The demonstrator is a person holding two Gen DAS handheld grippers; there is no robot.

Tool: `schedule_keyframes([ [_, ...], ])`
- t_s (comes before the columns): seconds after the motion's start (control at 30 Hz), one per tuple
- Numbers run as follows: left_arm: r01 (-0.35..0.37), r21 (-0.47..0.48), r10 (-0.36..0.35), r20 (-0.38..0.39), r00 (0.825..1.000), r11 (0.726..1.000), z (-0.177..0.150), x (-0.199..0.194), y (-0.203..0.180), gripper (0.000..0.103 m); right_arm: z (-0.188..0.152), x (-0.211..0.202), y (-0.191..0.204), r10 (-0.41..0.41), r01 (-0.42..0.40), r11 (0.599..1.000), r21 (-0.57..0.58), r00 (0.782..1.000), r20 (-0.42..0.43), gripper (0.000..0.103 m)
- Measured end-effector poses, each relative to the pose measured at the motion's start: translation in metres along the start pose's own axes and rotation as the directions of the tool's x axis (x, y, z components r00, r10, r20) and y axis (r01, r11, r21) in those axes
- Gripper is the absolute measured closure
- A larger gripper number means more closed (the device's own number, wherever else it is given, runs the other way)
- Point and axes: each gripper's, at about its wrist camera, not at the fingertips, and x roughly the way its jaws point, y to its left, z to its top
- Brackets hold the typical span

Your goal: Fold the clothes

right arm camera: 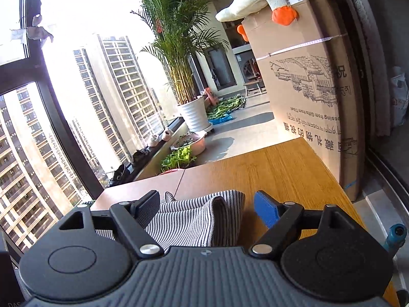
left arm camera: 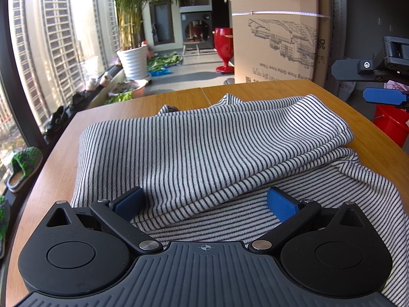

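Note:
A black-and-white striped garment (left arm camera: 204, 148) lies partly folded on the wooden table (left arm camera: 61, 163), its upper layer folded over the lower one. My left gripper (left arm camera: 205, 203) is open just above the garment's near edge, holding nothing. My right gripper (right arm camera: 207, 204) is open over the garment's far end (right arm camera: 194, 220), with cloth between and below the jaws but not clamped. The right gripper also shows in the left wrist view (left arm camera: 375, 81), raised beyond the table's right edge.
A large cardboard box (left arm camera: 276, 38) stands behind the table on the right. A potted palm (left arm camera: 134, 61), shoes along the window sill (left arm camera: 55, 120) and a red stool (left arm camera: 225, 48) are on the floor beyond. A red bucket (left arm camera: 391, 122) sits right of the table.

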Motion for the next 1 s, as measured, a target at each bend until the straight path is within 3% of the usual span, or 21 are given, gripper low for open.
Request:
schedule_keyframes([
  [0.17, 0.0, 0.0, 0.0, 0.0, 1.0, 1.0, 0.0, 0.0, 0.0, 0.0, 0.003, 0.003, 0.002, 0.118, -0.118, 0.993, 0.024, 0.993, -0.001, 0.021],
  [0.33, 0.0, 0.0, 0.0, 0.001, 1.0, 1.0, 0.0, 0.0, 0.0, 0.0, 0.003, 0.002, -0.006, 0.185, -0.185, 0.983, 0.005, 0.983, 0.015, 0.021],
  [0.57, 0.004, -0.005, -0.004, 0.0, 1.0, 1.0, -0.001, -0.002, -0.001, 0.0, -0.032, 0.029, -0.028, 0.245, -0.227, 0.959, 0.167, 0.964, -0.099, 0.021],
  [0.77, 0.014, -0.006, -0.014, -0.002, 1.0, 1.0, 0.0, 0.0, -0.001, 0.0, -0.031, 0.016, -0.014, 0.232, -0.227, 0.971, 0.075, 0.97, -0.072, 0.021],
  [0.9, 0.045, 0.002, -0.045, -0.007, 0.999, 0.999, 0.003, 0.003, 0.001, 0.0, -0.003, 0.022, 0.008, 0.255, -0.258, 0.966, -0.034, 0.964, -0.076, 0.021],
  [1.0, 0.109, 0.003, -0.109, -0.025, 0.994, 0.994, 0.001, -0.003, 0.008, 0.0, 0.022, 0.064, 0.022, 0.164, -0.186, 0.973, -0.14, 0.974, -0.155, 0.021],
])
